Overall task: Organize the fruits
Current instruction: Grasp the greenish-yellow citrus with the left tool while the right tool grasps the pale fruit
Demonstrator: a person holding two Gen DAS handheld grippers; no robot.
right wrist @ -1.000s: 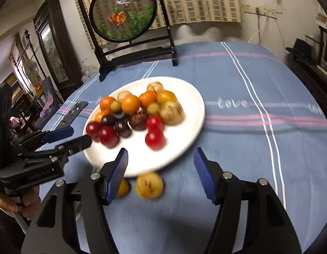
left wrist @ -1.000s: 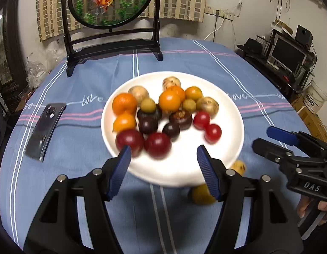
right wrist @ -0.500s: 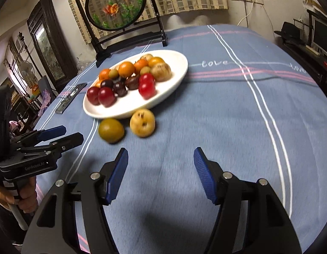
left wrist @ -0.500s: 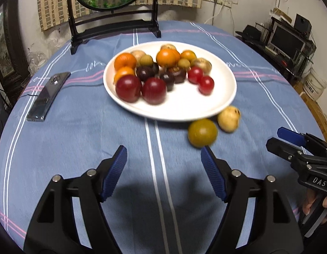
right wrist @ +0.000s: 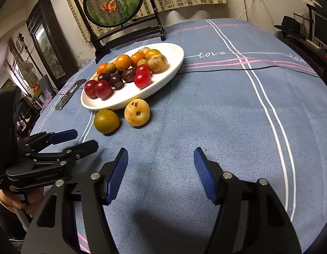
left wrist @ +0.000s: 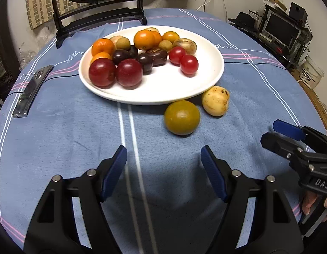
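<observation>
Glossy white plate [left wrist: 208, 80], matt blue cloth tablecloth [left wrist: 57, 131], shiny plums [left wrist: 102, 72]

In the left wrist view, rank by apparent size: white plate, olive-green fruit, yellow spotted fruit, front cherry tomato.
1. white plate
2. olive-green fruit
3. yellow spotted fruit, close to the green one; nearness may favour the green
4. front cherry tomato
</observation>
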